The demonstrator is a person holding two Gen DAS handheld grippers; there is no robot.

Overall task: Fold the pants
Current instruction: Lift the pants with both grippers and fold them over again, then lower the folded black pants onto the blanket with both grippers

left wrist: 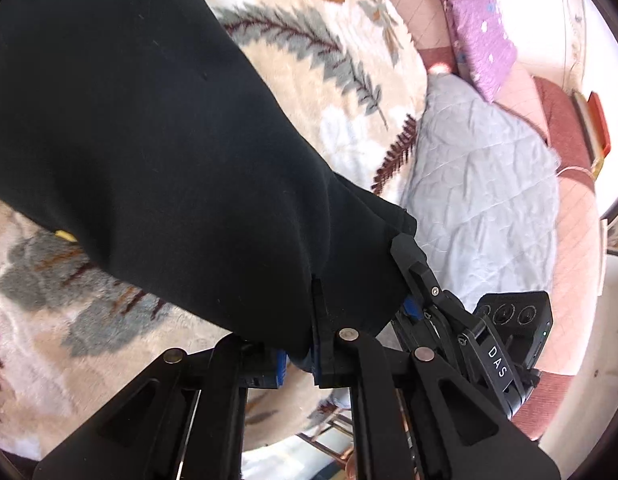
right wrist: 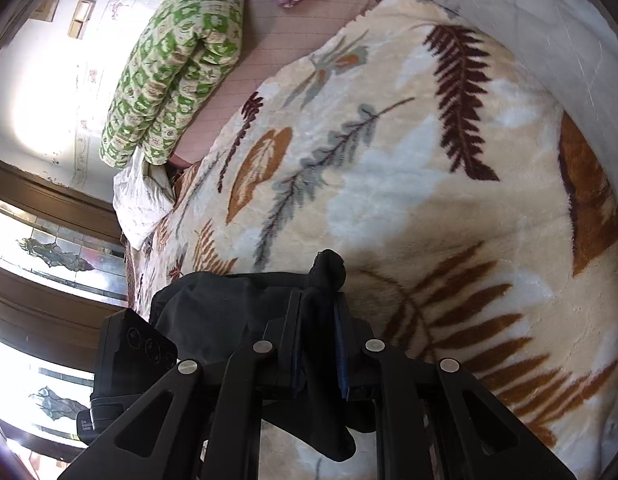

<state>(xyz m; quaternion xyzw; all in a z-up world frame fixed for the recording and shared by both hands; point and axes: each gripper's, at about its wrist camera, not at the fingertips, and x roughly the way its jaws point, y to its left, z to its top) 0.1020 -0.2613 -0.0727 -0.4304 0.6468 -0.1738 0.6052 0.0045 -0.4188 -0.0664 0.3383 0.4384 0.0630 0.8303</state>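
Observation:
The black pants (left wrist: 149, 140) hang lifted above a cream leaf-patterned blanket (left wrist: 309, 60). My left gripper (left wrist: 299, 344) is shut on an edge of the pants, and the cloth spreads up and left from it. In the left wrist view my right gripper (left wrist: 409, 276) grips the same edge just to the right. In the right wrist view my right gripper (right wrist: 319, 320) is shut on a bunched fold of the pants (right wrist: 213, 312), with cloth sticking out above and hanging below the fingers. The left gripper's body (right wrist: 133, 356) sits close on the left.
The blanket (right wrist: 429, 160) covers a pink bed. A pale blue quilt (left wrist: 481, 184) and a purple pillow (left wrist: 481, 36) lie at its right side. A green patterned quilt (right wrist: 177, 64) and a white cloth (right wrist: 141, 200) lie by the wall. Windows (right wrist: 49, 256) are on the left.

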